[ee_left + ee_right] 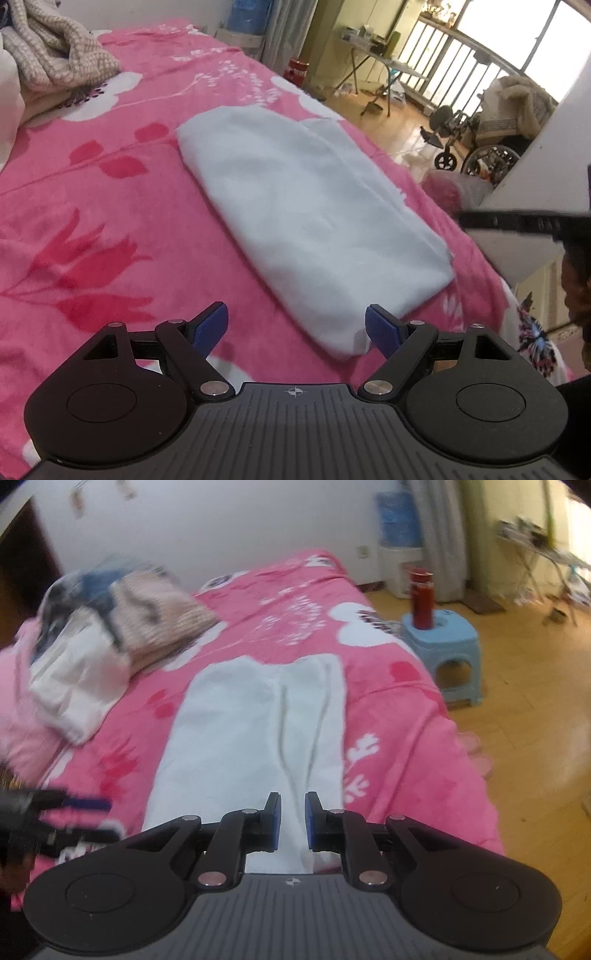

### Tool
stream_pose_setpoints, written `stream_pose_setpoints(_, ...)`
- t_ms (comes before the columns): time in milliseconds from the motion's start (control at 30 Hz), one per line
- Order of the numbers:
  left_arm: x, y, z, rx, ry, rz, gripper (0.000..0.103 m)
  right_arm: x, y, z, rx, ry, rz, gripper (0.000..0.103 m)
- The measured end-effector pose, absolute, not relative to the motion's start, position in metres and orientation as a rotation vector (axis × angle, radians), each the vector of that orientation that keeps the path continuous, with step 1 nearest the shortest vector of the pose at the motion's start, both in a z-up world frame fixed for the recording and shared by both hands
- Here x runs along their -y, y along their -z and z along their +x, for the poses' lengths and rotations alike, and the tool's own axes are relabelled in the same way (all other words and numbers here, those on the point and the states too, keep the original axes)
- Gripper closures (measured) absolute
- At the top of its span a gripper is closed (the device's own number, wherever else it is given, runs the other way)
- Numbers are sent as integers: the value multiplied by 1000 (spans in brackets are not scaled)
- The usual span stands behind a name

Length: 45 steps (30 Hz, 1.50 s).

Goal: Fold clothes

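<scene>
A pale blue-white garment [306, 221] lies folded into a long flat strip on the pink flowered bedspread [92, 206]. My left gripper [295, 328] hovers just above its near end, jaws wide open and empty. In the right wrist view the same garment [236, 738] runs lengthwise away from me, with a long fold line down its right part. My right gripper [292, 821] sits over its near end with the jaws narrowly apart and nothing between them. The left gripper [74, 812] shows blurred at the left edge there.
A pile of other clothes, beige knit [55, 51] and white and blue pieces [81, 635], lies at the head of the bed. A blue stool [443, 653] with a red bottle [421, 598] stands on the wooden floor to the right. A wheelchair [476, 147] stands beyond the bed.
</scene>
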State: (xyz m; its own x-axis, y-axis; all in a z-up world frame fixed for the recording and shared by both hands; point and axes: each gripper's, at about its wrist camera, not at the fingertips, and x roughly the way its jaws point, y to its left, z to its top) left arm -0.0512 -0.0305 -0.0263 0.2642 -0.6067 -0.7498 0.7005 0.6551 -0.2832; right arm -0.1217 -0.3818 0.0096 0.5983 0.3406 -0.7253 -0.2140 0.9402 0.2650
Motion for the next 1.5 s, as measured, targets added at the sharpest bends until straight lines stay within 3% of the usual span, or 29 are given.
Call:
stream_pose_setpoints(133, 42, 32, -53, -960, 882, 142, 21, 397, 3, -130, -963, -315, 277, 87)
stream_pose_setpoints(233, 49, 37, -54, -960, 866, 159, 21, 420, 24, -131, -1057, -265, 489, 74)
stream_pose_setpoints(367, 57, 42, -55, -969, 862, 180, 21, 435, 50, -128, -1109, -254, 672, 71)
stream_pose_setpoints(533, 64, 44, -59, -972, 855, 226, 21, 441, 71, -118, -1127, -249, 784, 71)
stream_pose_setpoints(633, 68, 47, -62, -977, 848, 254, 21, 441, 73, -116, -1114, -280, 820, 77)
stream_pose_setpoints(700, 70, 48, -63, -980, 846, 264, 21, 438, 72, -115, -1113, -297, 801, 83)
stream_pose_setpoints(733, 71, 49, -63, -980, 847, 271, 21, 437, 69, -115, -1110, -304, 783, 92)
stream_pose_setpoints(833, 75, 50, -66, -980, 849, 290, 21, 431, 60, -115, -1090, -326, 726, 100)
stream_pose_setpoints(1200, 87, 47, -71, -919, 854, 329, 21, 404, 9, -102, -915, -400, 412, 101)
stream_pose_setpoints(1500, 91, 47, -71, -911, 877, 312, 21, 412, 32, -106, -953, -335, 298, 101)
